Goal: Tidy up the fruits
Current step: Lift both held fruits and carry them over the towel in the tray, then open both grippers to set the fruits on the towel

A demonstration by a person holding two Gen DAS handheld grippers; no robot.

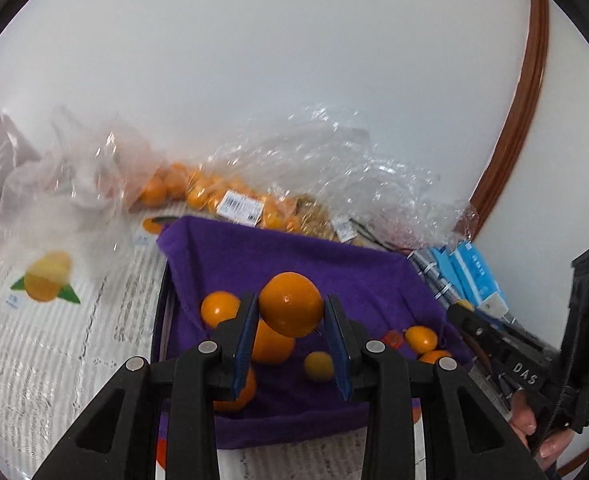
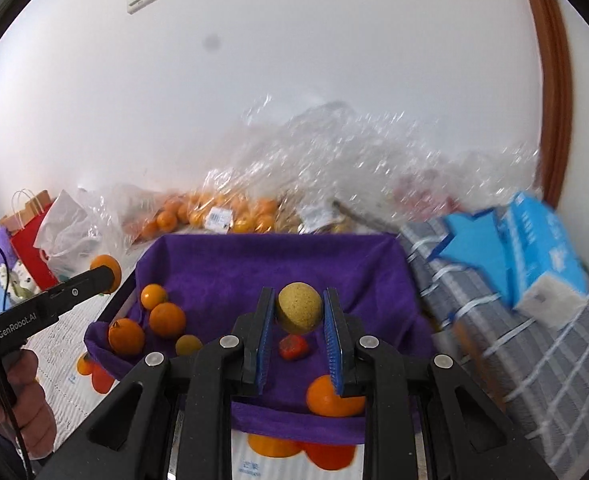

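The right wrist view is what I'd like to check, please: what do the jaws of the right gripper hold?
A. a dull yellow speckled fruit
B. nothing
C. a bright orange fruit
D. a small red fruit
A: in the right wrist view the right gripper is shut on the yellow speckled fruit, held above the purple cloth, while the small red fruit lies on the cloth below.

1. Supporting surface [image 1: 54, 360]: covered with a white printed sheet showing fruit pictures.
2. Directly on it: purple-cloth-lined tray [image 2: 278, 256]; clear plastic bags of oranges [image 1: 198, 192] behind; blue boxes [image 2: 534, 248] on grey checked cloth [image 2: 534, 380].
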